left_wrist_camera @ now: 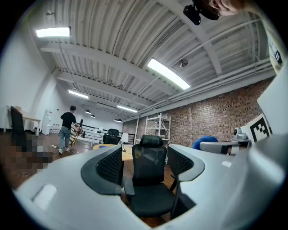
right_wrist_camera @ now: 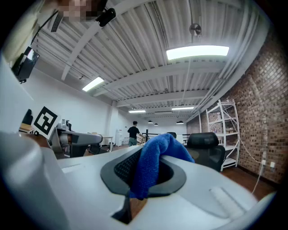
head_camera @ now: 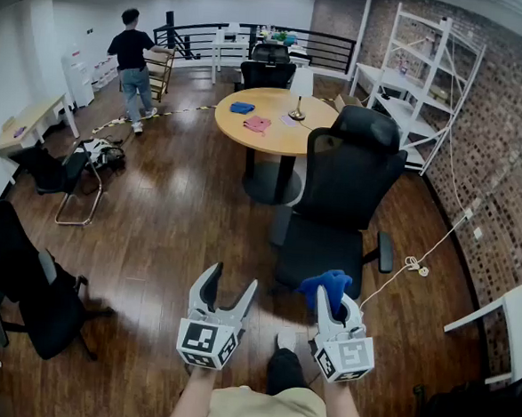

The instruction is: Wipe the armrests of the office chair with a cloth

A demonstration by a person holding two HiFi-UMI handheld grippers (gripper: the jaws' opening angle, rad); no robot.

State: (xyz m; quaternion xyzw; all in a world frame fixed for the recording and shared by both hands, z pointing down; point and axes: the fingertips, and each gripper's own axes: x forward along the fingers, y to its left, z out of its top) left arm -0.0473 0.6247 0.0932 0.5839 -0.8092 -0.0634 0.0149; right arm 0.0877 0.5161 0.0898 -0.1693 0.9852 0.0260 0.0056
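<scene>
While the right hand-held gripper (head_camera: 337, 299) has its jaws closed on a blue cloth (head_camera: 325, 284), whose bunched fabric humps up over the jaw tips and hangs down between them, the left hand-held gripper (head_camera: 232, 278) beside it stands with its jaws wide apart and nothing between them. Both are held low in front of the person, side by side and apart from each other. Neither touches the black office chair (head_camera: 346, 196), which stands just ahead with its seat turned towards them. In the left gripper view the chair shows through the gap between the open jaws. One armrest (head_camera: 384, 253) juts out at the seat's right edge in the head view, clear of the cloth. Behind the chair's back is a round wooden table (head_camera: 268, 138). It carries a second blue cloth (head_camera: 242, 107), a pink cloth (head_camera: 256, 123) and a small lamp (head_camera: 301, 88). A white cable (head_camera: 422, 257) trails over the dark wooden floor (head_camera: 171, 215) towards the brick wall (head_camera: 505, 158). White shelving (head_camera: 422, 72) stands against that wall. Far across the room a person (head_camera: 133, 56) in a black top stands by a railing.
</scene>
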